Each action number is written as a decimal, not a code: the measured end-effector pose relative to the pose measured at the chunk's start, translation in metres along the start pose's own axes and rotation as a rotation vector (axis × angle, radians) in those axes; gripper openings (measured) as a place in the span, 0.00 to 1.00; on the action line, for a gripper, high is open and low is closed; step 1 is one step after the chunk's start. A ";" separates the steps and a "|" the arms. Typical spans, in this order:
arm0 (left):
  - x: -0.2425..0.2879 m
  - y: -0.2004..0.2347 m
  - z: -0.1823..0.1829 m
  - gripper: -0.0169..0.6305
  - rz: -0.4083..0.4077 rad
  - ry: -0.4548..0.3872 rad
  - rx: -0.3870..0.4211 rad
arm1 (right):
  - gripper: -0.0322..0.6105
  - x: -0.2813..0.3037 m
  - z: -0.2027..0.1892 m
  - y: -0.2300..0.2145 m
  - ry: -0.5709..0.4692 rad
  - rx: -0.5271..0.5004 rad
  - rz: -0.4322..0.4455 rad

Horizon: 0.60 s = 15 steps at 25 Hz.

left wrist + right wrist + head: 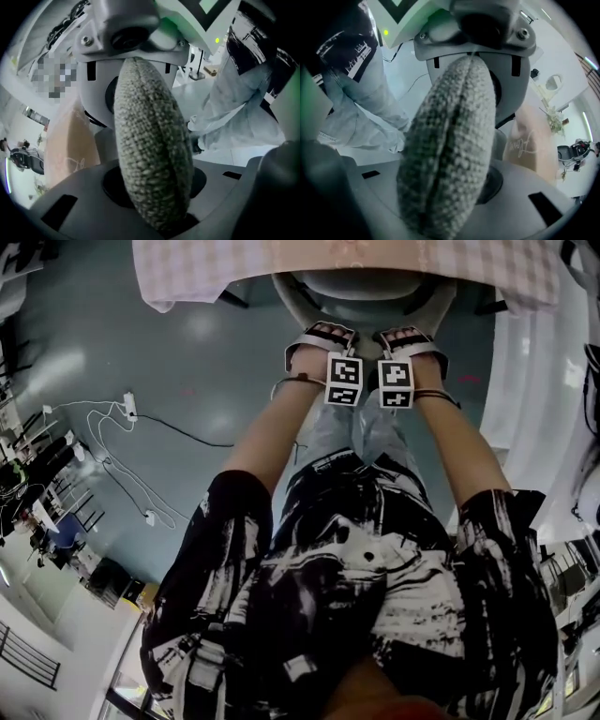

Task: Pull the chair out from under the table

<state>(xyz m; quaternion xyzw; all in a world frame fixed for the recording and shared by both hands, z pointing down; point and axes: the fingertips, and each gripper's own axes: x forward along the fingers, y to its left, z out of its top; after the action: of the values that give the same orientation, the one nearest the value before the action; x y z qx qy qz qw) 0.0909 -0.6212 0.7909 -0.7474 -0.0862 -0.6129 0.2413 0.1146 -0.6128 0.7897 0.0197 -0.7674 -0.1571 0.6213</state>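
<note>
At the frame's top centre, our left tool point(321, 336) and right tool point(412, 337) each clamp the chair point(364, 289) by its woven backrest edge, beneath the table point(206, 268).

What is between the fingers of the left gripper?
Only the grey woven-fabric top edge of the chair's backrest, gripped there; the left gripper view shows it.

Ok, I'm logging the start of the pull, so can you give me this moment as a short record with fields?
chair: pushed in under the cloth-covered table
left gripper: shut on the chair back, at its top edge
right gripper: shut on the same top edge, close beside the left gripper
pull: not yet done, the chair is under the table
</note>
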 end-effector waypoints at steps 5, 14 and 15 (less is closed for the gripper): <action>0.001 0.002 0.000 0.20 0.021 0.005 0.009 | 0.22 0.000 -0.001 -0.001 0.004 -0.004 -0.007; 0.003 0.001 -0.001 0.19 0.016 0.014 -0.008 | 0.20 0.001 -0.001 0.000 -0.001 0.000 0.000; 0.002 0.000 0.000 0.19 0.016 0.014 -0.009 | 0.20 0.000 -0.001 0.002 -0.001 0.000 0.000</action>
<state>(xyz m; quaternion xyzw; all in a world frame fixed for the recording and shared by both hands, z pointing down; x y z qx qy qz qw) 0.0914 -0.6211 0.7926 -0.7447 -0.0759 -0.6168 0.2436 0.1158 -0.6115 0.7903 0.0195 -0.7676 -0.1570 0.6210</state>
